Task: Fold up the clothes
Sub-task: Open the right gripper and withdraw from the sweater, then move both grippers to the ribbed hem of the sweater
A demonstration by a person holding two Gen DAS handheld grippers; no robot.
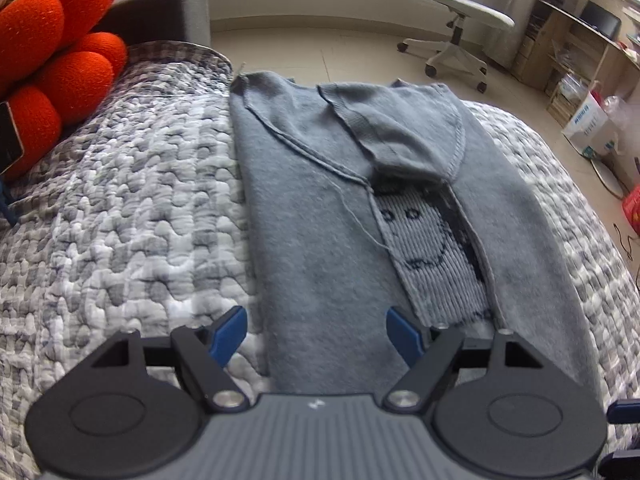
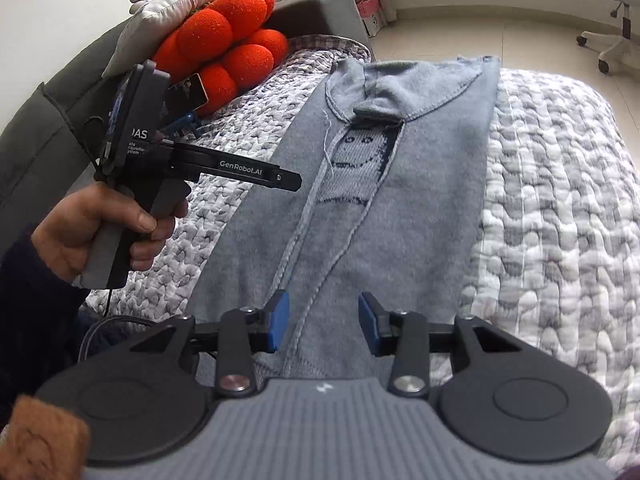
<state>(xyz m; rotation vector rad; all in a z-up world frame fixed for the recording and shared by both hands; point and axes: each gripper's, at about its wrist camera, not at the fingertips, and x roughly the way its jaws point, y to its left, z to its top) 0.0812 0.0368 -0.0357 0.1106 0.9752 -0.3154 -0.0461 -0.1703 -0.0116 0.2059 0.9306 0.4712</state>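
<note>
Grey and white quilted bedding point(image 1: 120, 208) covers the bed, and on top of it lies a grey knitted sweater point(image 1: 312, 240). Both side parts of the sweater are folded inward, so they meet near the middle and leave a narrow strip open between them. In this strip a knitted smiling face point(image 1: 424, 236) is visible, in dark yarn on lighter grey. One sleeve point(image 1: 400, 132) is folded across the upper part of the garment, near the far end of the bed. A loose thread point(image 1: 356, 216) hangs from the seam beside the face.

At the left edge of the bed there is an orange plush cushion point(image 1: 52, 60) made of round lumps, and it leans against a grey sofa arm point(image 1: 168, 8). Beyond the bed I see a pale tiled floor, a white office chair point(image 1: 460, 28) and a wooden desk with shelves point(image 1: 572, 36).

Left gripper point(image 1: 316, 334) hovers above the near edge of the sweater, over its left side where the cloth meets the bedding. Its blue fingers point(image 1: 230, 334) stand wide apart and hold nothing. In the right wrist view a person's hand point(image 2: 96, 232) in a dark sleeve holds the handle of this left tool.

Right gripper point(image 2: 323, 322) is also above the near end of the sweater, close to the middle seam. Its blue pads point(image 2: 278, 322) are spread apart, with nothing between them.
</note>
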